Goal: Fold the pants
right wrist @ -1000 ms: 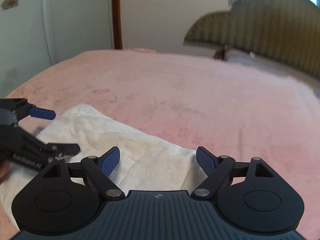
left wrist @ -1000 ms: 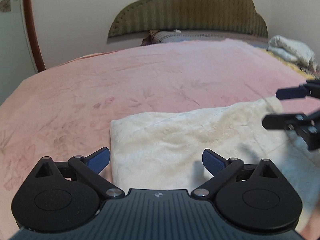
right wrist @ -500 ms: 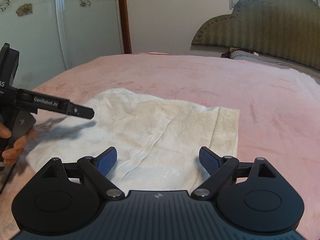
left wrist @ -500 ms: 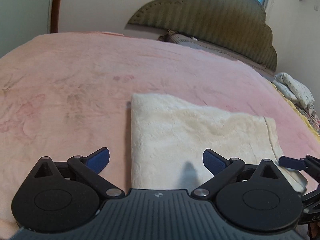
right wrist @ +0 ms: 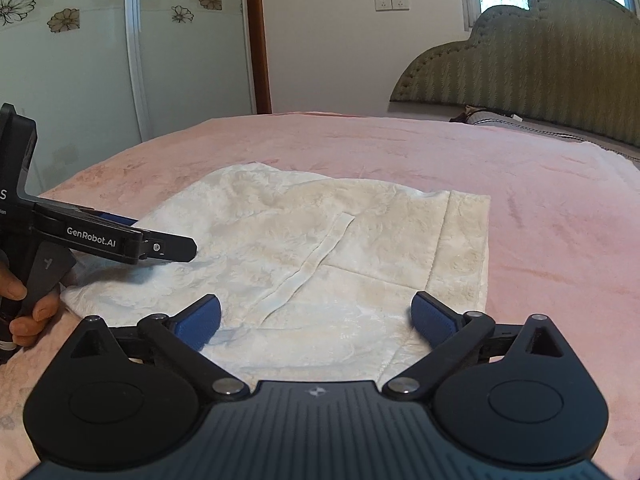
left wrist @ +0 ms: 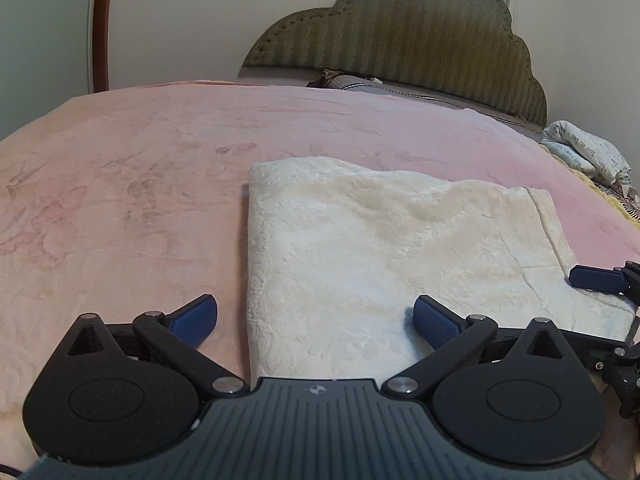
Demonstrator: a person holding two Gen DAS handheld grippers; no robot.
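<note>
Pink bedspread [left wrist: 120,208], folded cream pants [left wrist: 380,248] before both wide-spread claws.

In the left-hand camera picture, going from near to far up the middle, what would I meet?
Open left gripper → folded cream fleece pants → pink blanket → grey pillow → olive scalloped headboard.

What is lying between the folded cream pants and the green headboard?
Only bare pink blanket lies between the pants and the headboard, then the pillows at the headboard's foot. The left wrist view shows it best.
</note>
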